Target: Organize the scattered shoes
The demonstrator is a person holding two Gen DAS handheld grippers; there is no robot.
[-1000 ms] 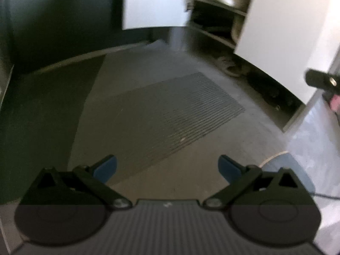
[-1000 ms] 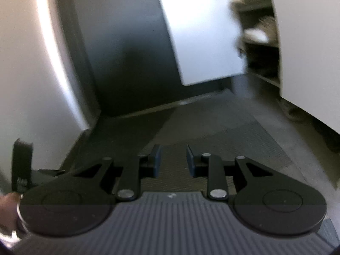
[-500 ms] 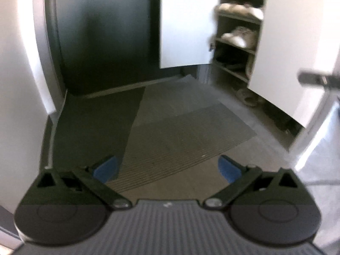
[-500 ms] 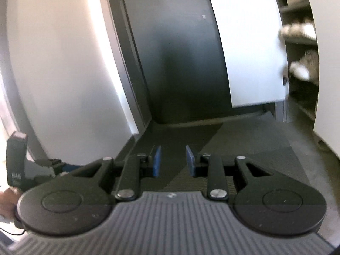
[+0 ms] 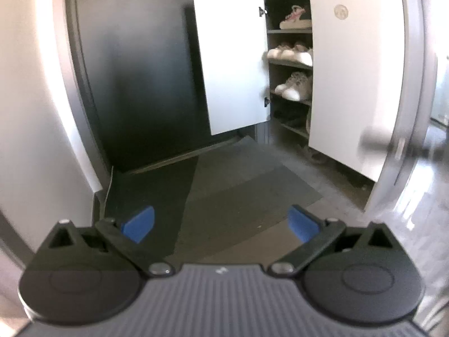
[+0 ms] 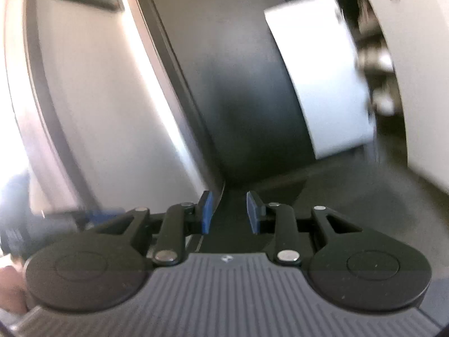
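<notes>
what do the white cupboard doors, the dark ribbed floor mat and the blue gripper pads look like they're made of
White cupboard doors: probably painted or laminated board; flat, smooth, matte, with small dark hinges on the edge. Dark ribbed floor mat: looks like rubber or coarse woven fibre; fine parallel ridges, no shine. Blue gripper pads: likely soft rubber or foam; dull, blocky, set on black hard-plastic fingers.

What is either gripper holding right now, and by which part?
Nothing. The left gripper is wide open with only floor mat beyond it; the right gripper has a narrow, empty gap.
</notes>
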